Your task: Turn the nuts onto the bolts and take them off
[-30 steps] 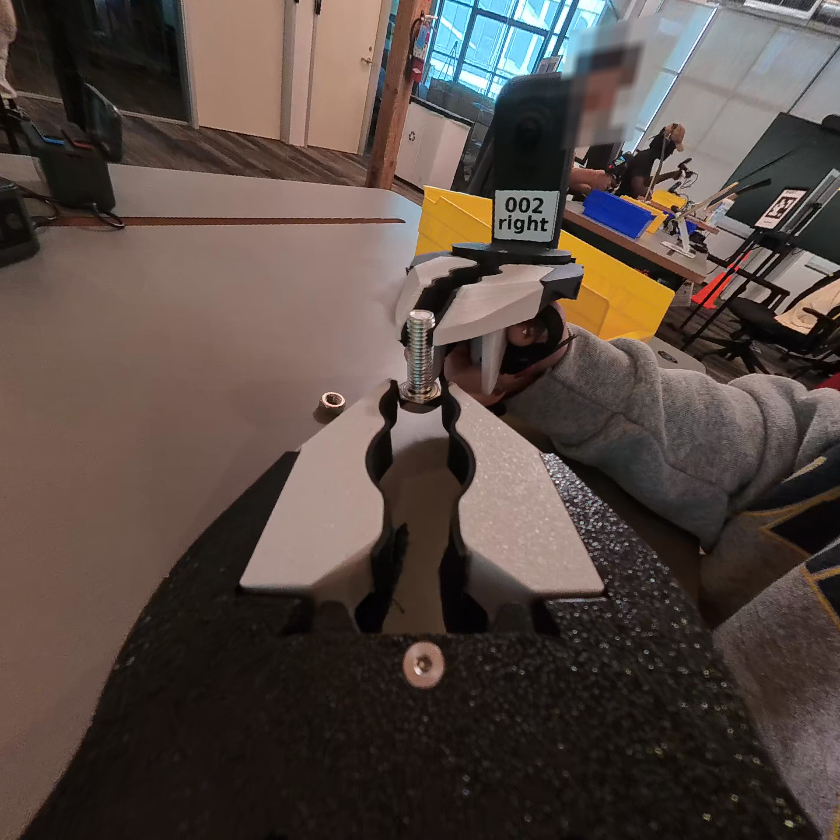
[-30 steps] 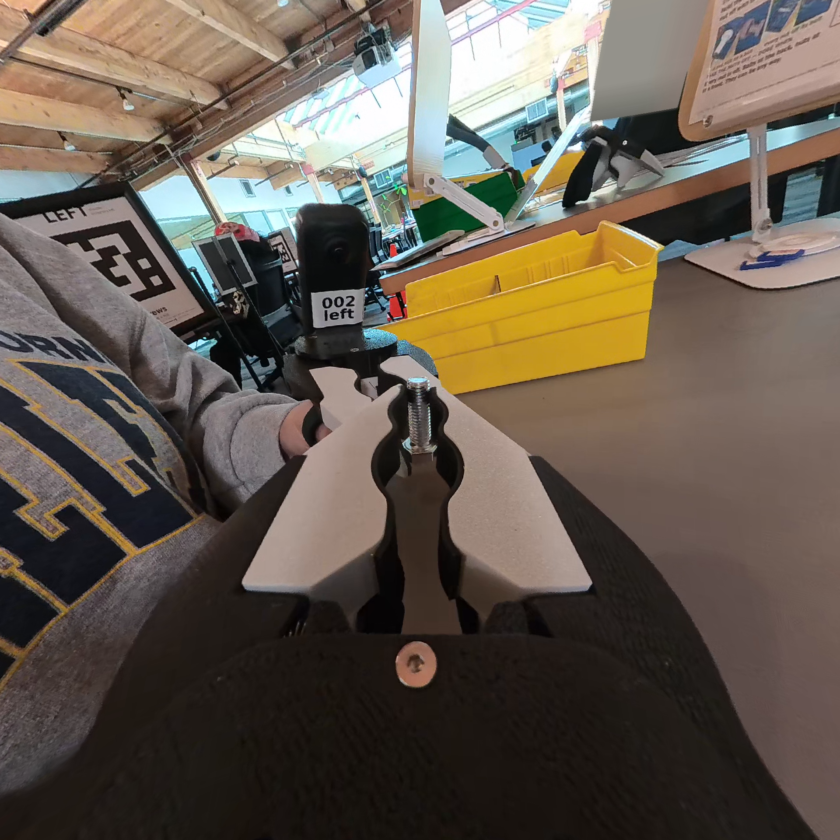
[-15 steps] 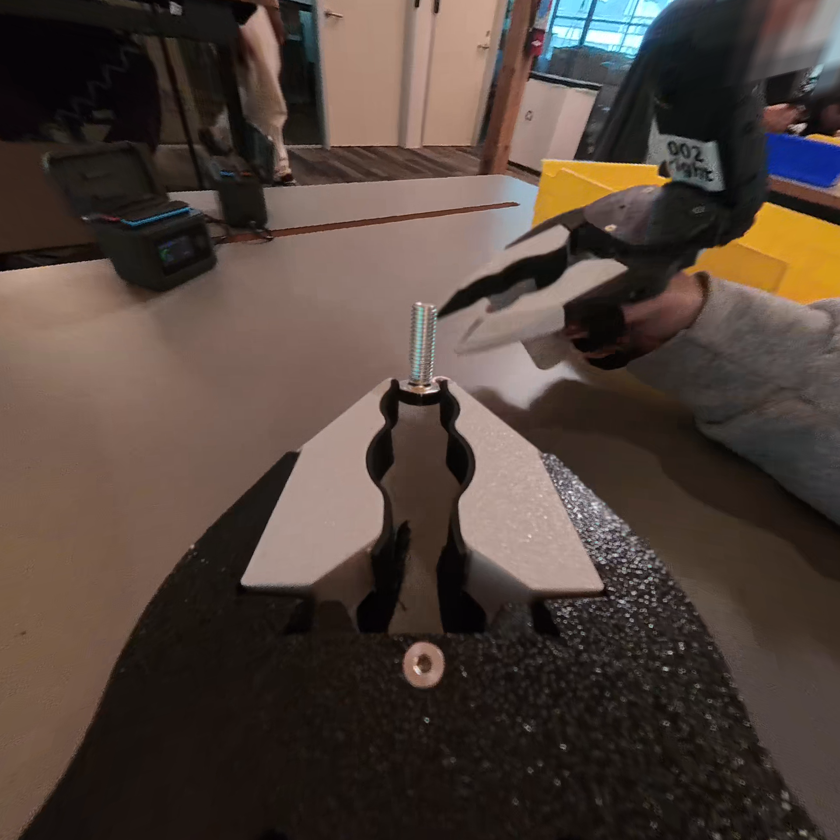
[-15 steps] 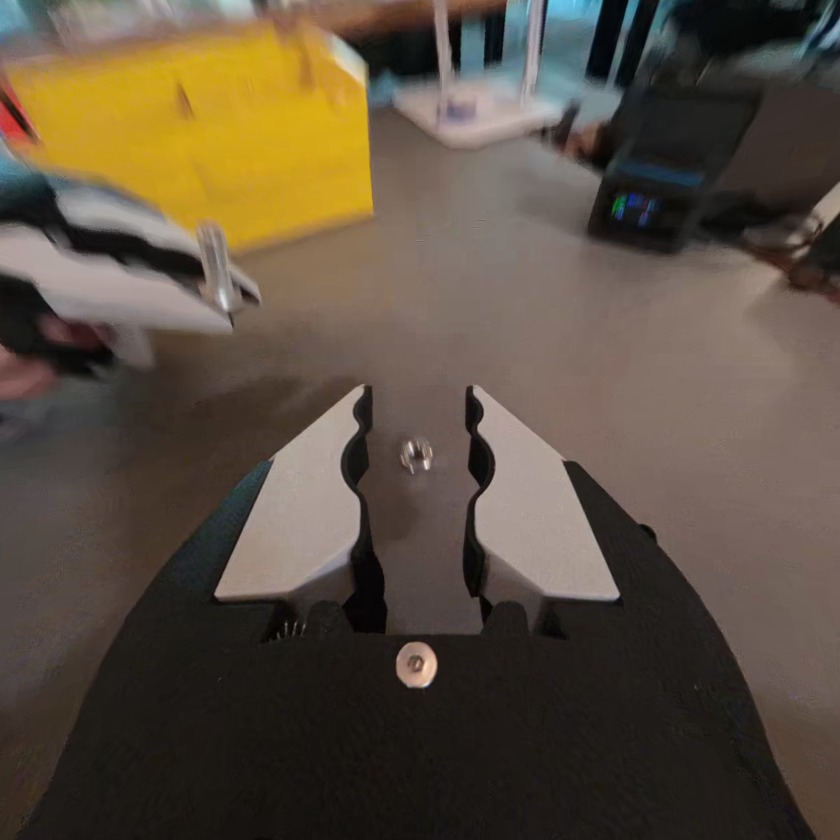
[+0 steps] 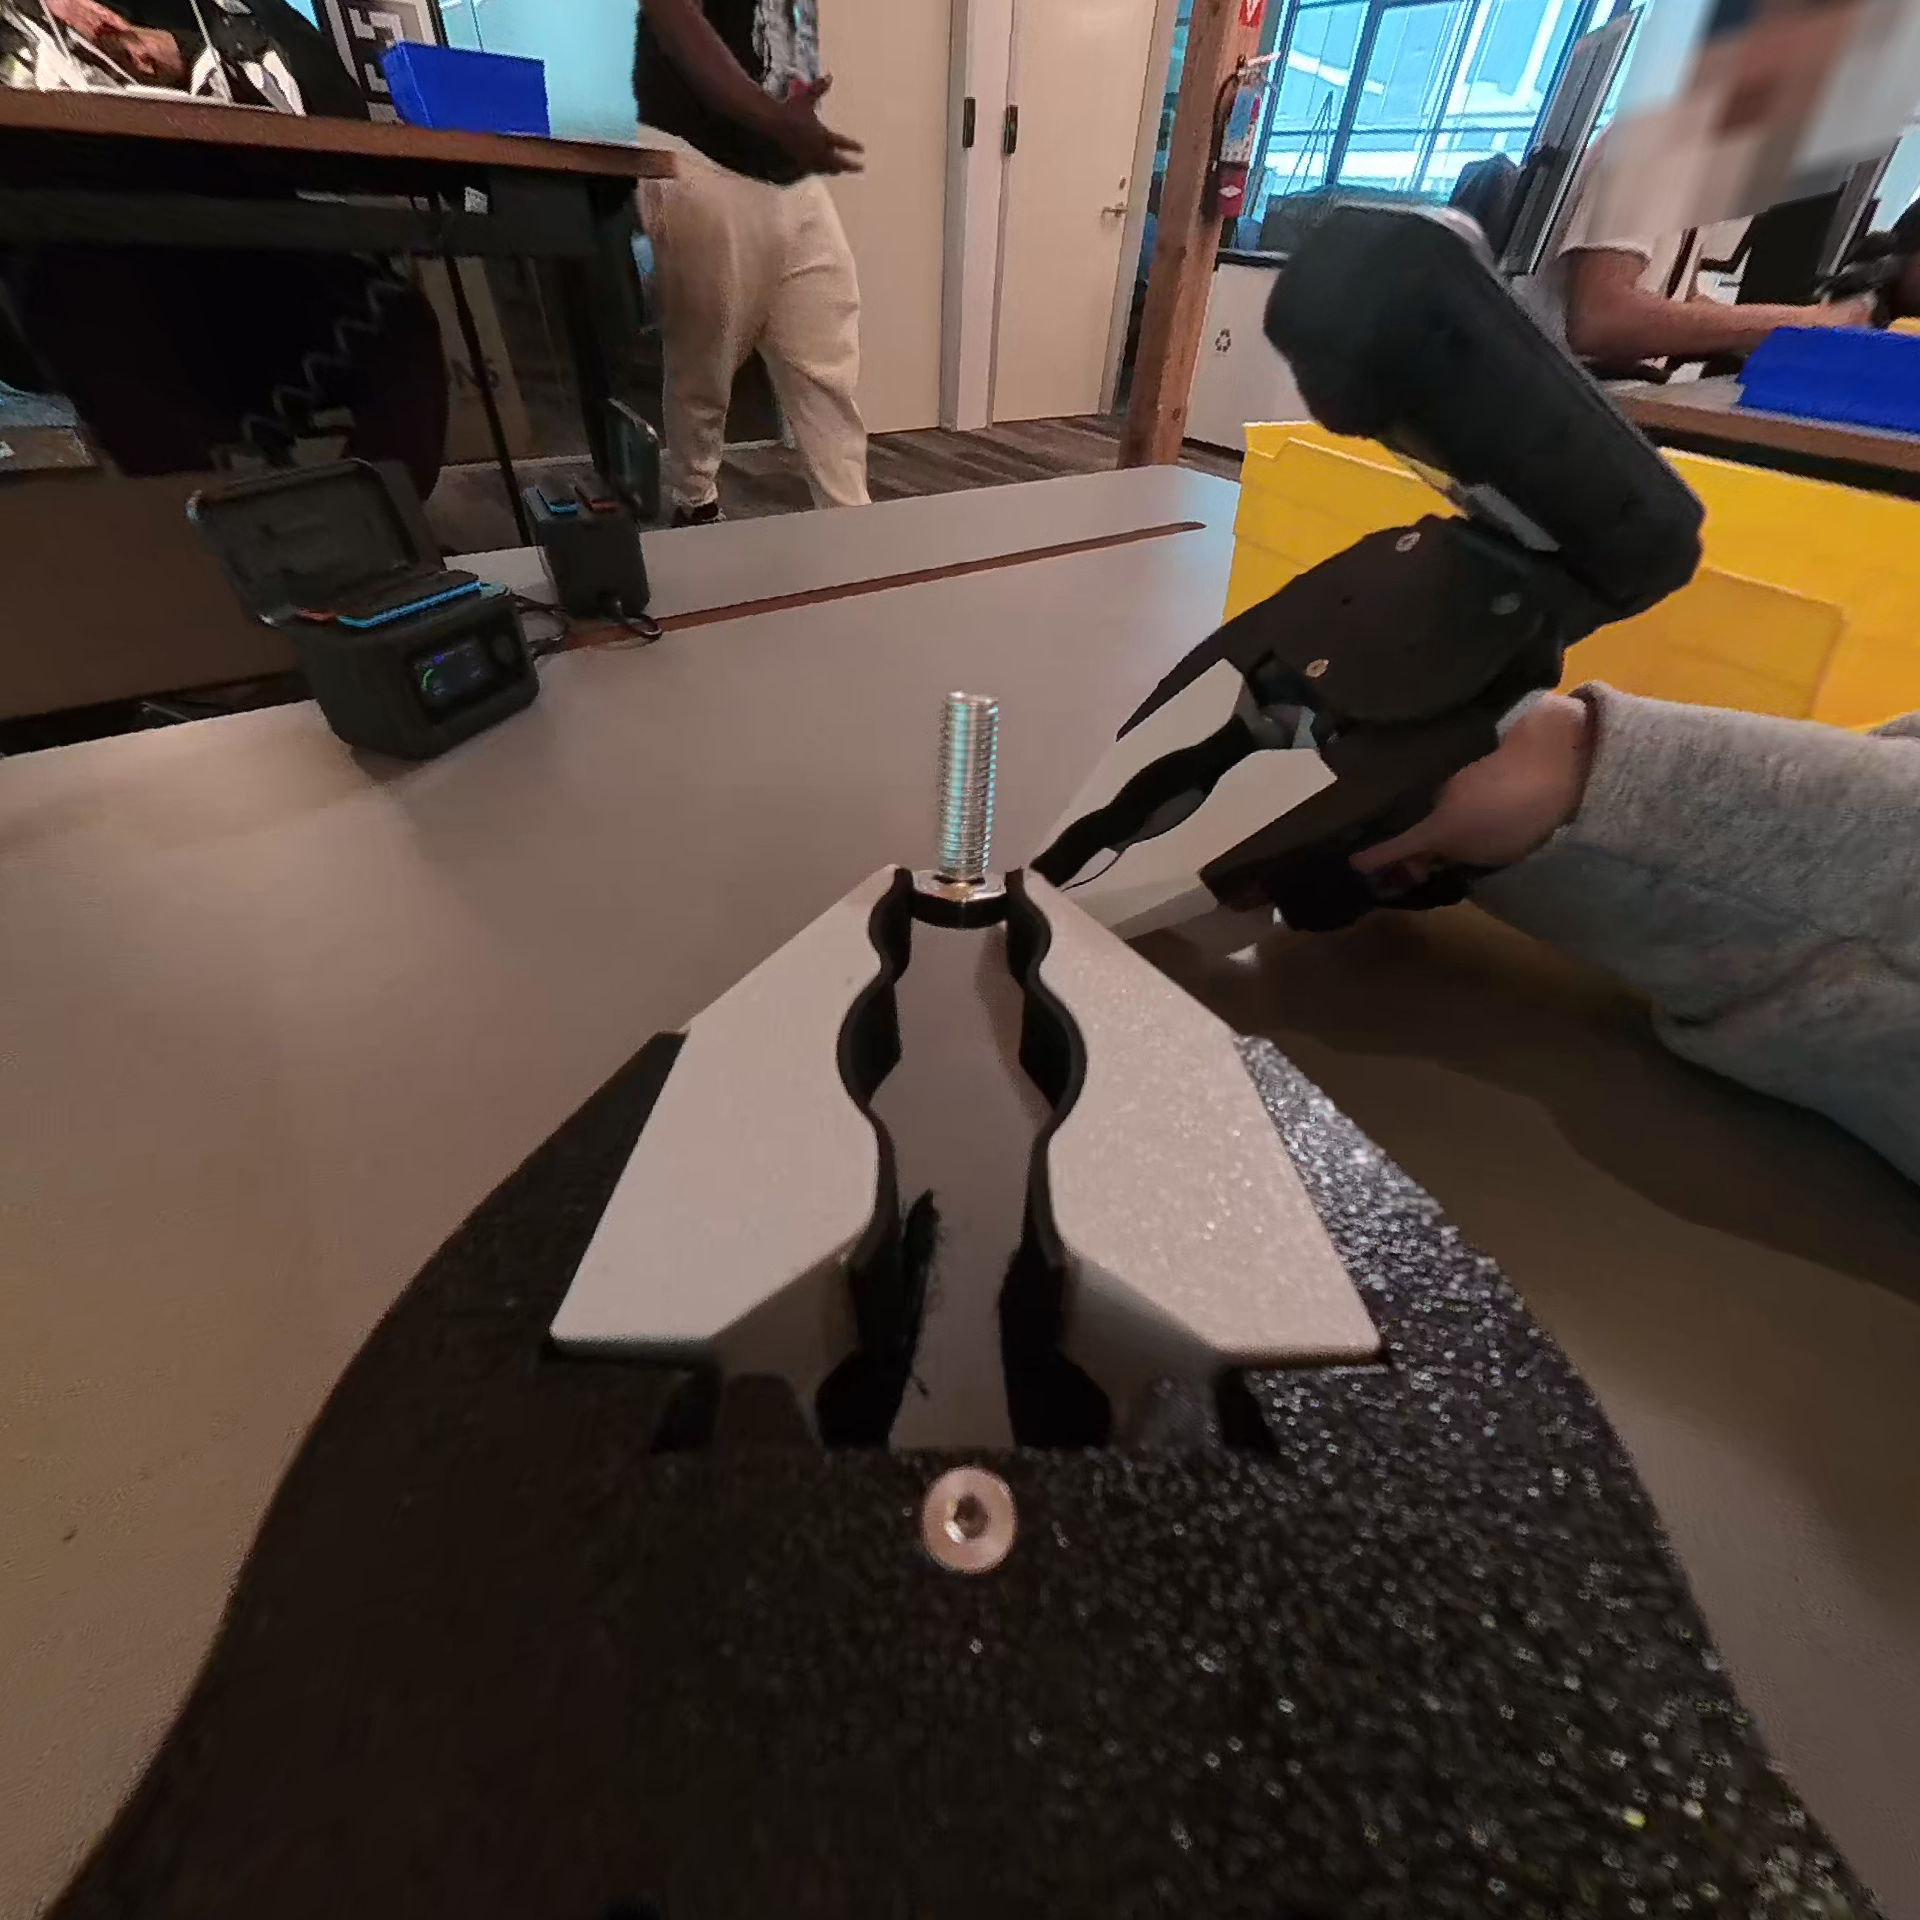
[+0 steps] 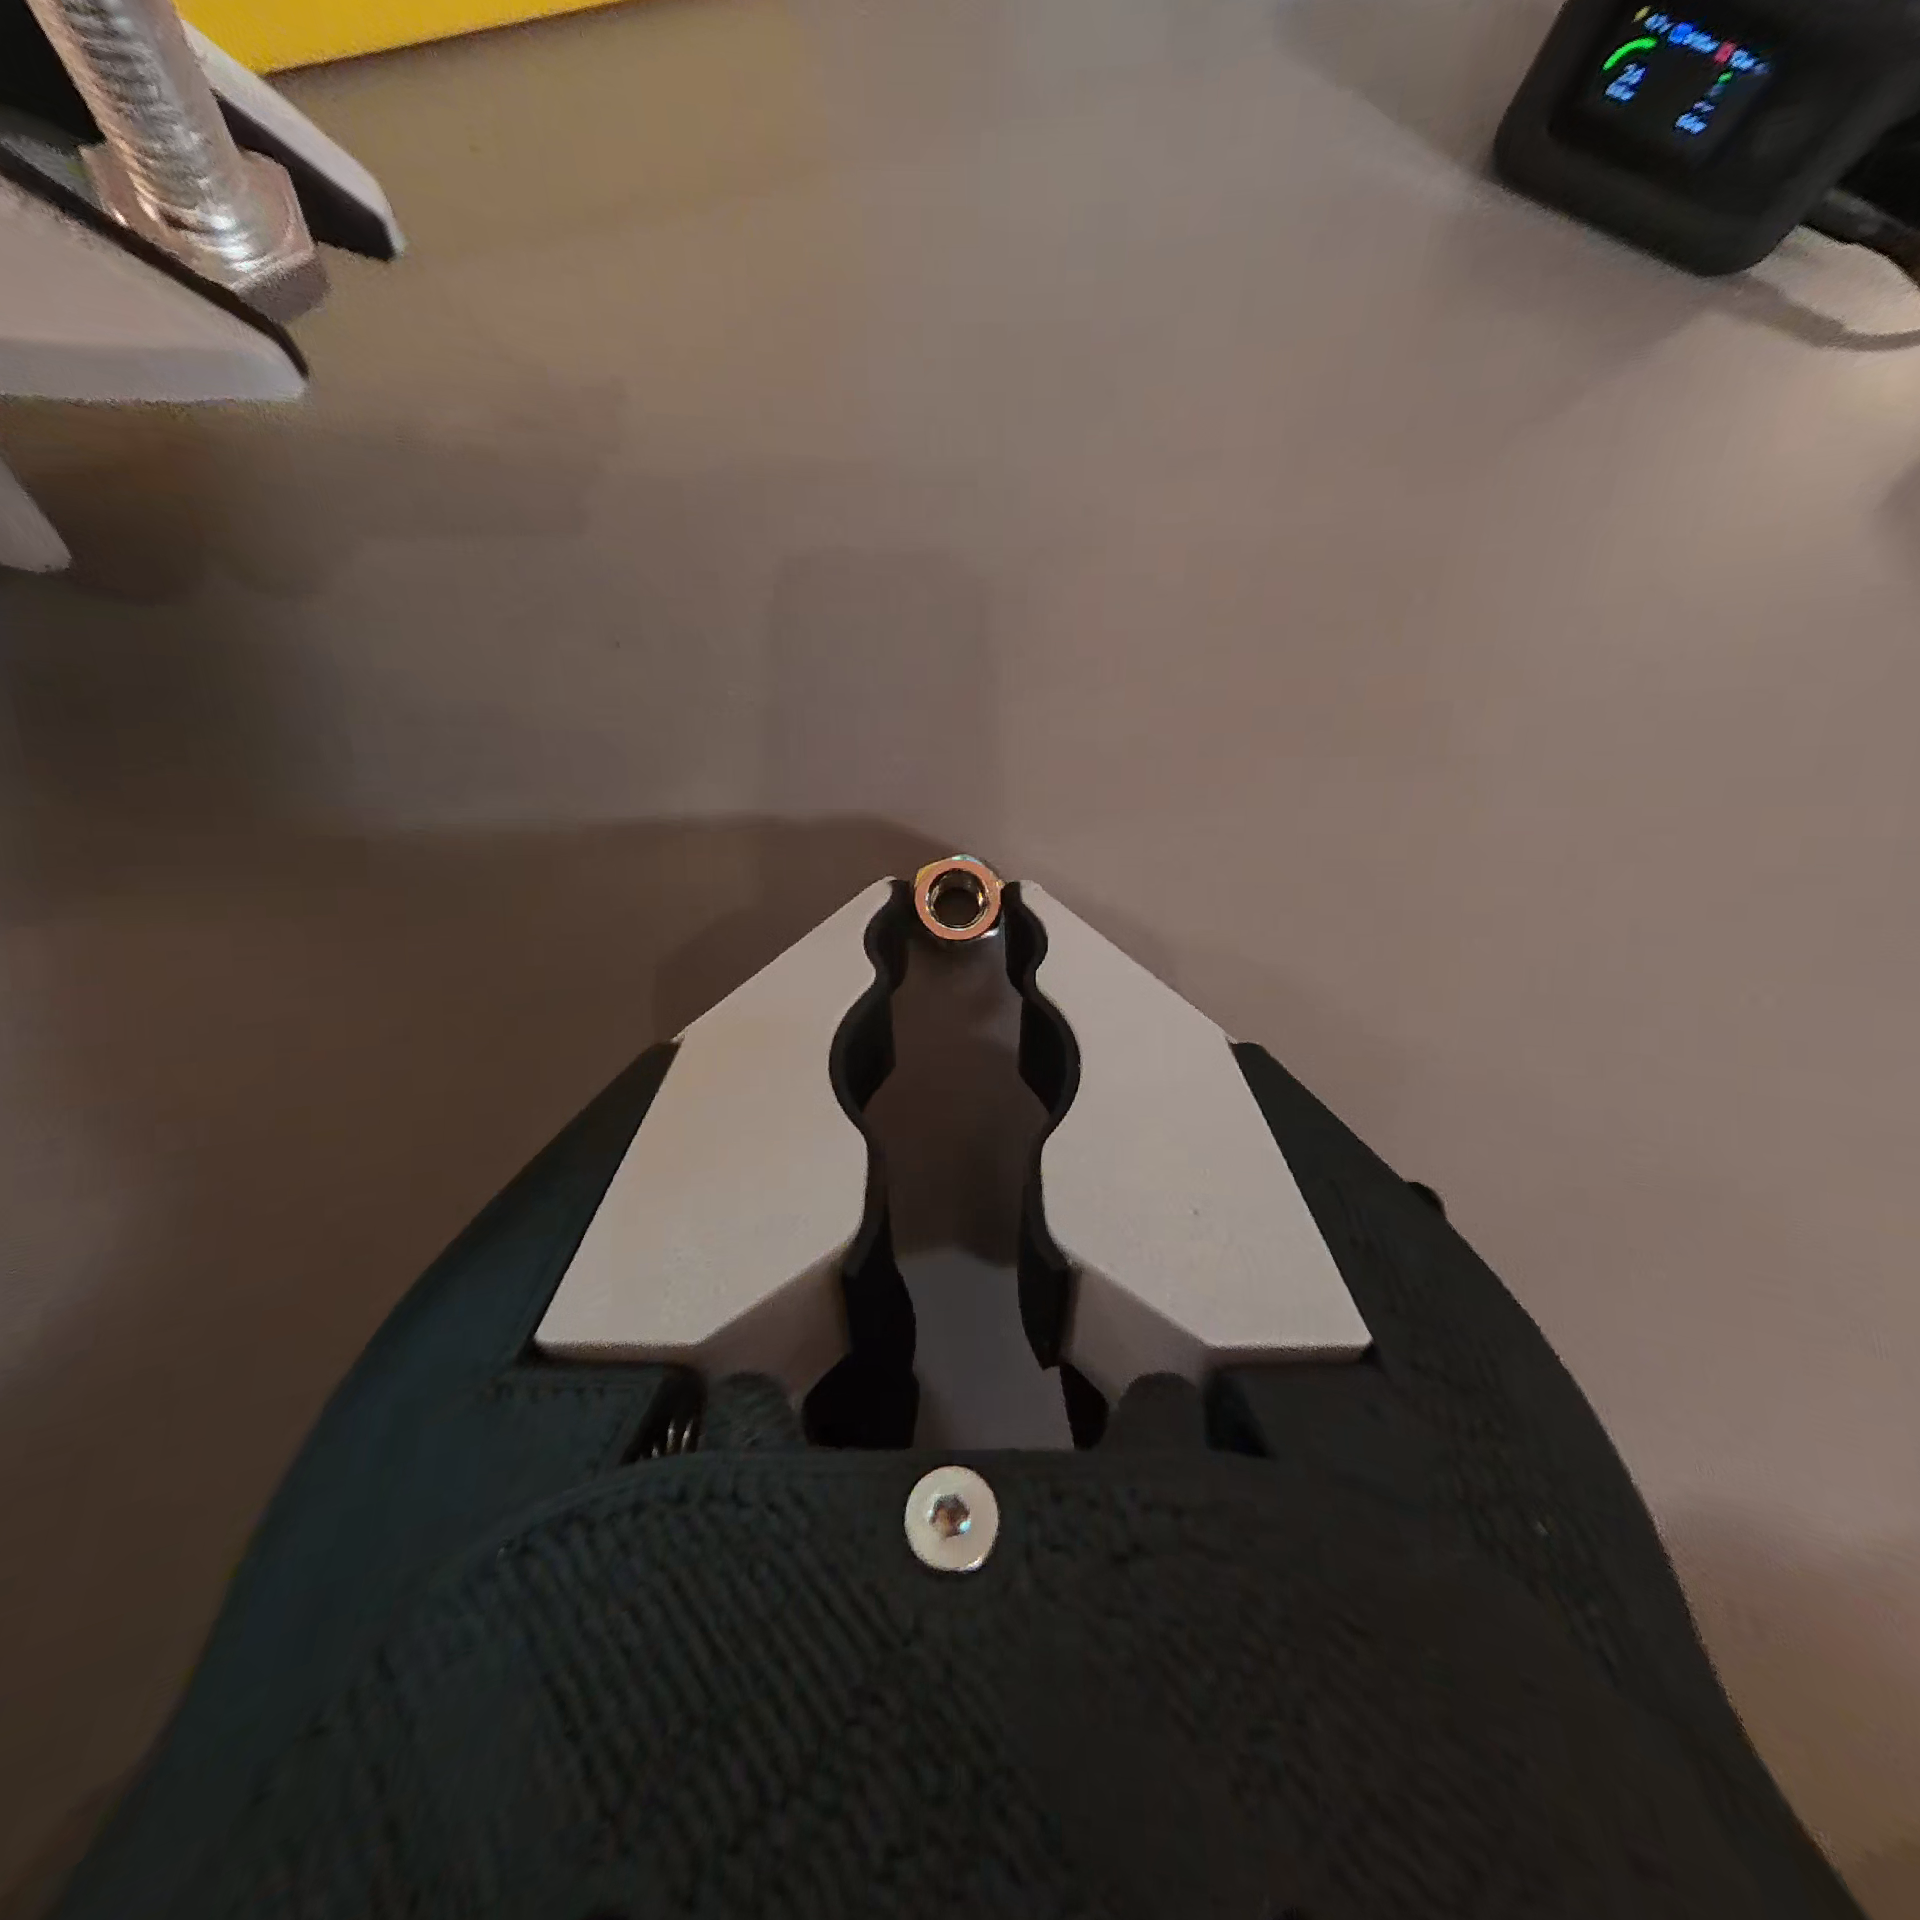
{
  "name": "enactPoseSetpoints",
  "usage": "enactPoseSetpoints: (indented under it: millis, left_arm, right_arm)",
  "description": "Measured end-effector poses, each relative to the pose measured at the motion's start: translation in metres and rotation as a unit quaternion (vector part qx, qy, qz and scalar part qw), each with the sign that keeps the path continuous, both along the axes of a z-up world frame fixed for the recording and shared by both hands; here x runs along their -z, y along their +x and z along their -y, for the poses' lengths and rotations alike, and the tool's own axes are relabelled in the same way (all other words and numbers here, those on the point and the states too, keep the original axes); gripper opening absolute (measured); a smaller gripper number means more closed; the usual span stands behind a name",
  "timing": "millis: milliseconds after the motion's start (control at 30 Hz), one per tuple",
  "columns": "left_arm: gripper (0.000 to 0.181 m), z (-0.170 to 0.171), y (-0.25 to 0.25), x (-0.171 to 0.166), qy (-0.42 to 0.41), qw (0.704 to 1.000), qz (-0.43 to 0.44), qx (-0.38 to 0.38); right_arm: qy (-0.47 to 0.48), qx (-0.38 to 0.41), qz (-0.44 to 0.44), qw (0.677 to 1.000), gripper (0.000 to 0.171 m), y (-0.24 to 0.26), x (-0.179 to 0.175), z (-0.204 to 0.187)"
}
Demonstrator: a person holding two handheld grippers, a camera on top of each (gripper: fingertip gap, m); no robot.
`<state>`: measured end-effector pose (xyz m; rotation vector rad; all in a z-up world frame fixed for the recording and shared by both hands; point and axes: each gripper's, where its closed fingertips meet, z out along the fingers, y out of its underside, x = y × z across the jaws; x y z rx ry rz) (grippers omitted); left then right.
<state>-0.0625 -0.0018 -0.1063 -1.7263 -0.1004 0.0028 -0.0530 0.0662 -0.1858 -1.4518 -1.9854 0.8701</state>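
Note:
My left gripper [image 5: 961,902] is shut on the hex head of a silver bolt [image 5: 968,779] and holds it upright, threaded end up, just above the grey table [image 5: 312,987]. In the right wrist view that bolt [image 6: 145,125] and the left gripper [image 6: 208,270] show at the top left. My right gripper [image 6: 958,914] points down at the table, and its fingertips close on both sides of a small silver nut [image 6: 958,900] with its hole facing the camera. In the left wrist view the right gripper [image 5: 1070,862] is tipped down just right of the bolt, and the nut is hidden there.
A yellow bin [image 5: 1766,582] stands at the back right of the table. A black case with a lit screen [image 5: 416,644] sits at the back left and also shows in the right wrist view [image 6: 1683,114]. A grey sleeve [image 5: 1714,883] lies on the right. A person [image 5: 758,260] stands beyond the table. The left gripper's tips are roughly 11 cm from the right gripper's.
My right gripper let go of the bolt's shaft, swung down to the nut on the table with jaws wide, then closed around it. The left gripper kept hold of the bolt.

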Motion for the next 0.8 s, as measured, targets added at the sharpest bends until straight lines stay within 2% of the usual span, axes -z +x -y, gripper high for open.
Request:
enactPoseSetpoints:
  millis: [133, 300, 400, 567, 800]
  left_arm:
    - [0.016, -0.025, 0.010, -0.011, 0.032, 0.997, 0.060, 0.024]
    - [0.016, -0.078, 0.012, -0.016, 0.051, 0.997, 0.035, 0.042]
    - [0.016, -0.102, 0.020, -0.018, 0.072, 0.993, 0.043, 0.079]
    - [0.016, -0.106, 0.038, -0.019, 0.077, 0.988, 0.003, 0.131]
    - [0.015, -0.103, 0.053, -0.019, 0.082, 0.984, -0.055, 0.148]
  right_arm:
    - [0.022, 0.047, -0.040, 0.998, 0.017, -0.001, -0.018, -0.020]
    - [0.036, 0.166, -0.143, 0.975, 0.017, 0.010, -0.078, -0.065]
    - [0.026, 0.192, -0.198, 0.961, 0.017, 0.023, -0.114, -0.075]
    - [0.002, 0.149, -0.221, 0.964, 0.017, 0.032, -0.147, -0.060]
    - [-0.009, 0.067, -0.157, 0.985, 0.017, 0.034, -0.150, -0.027]
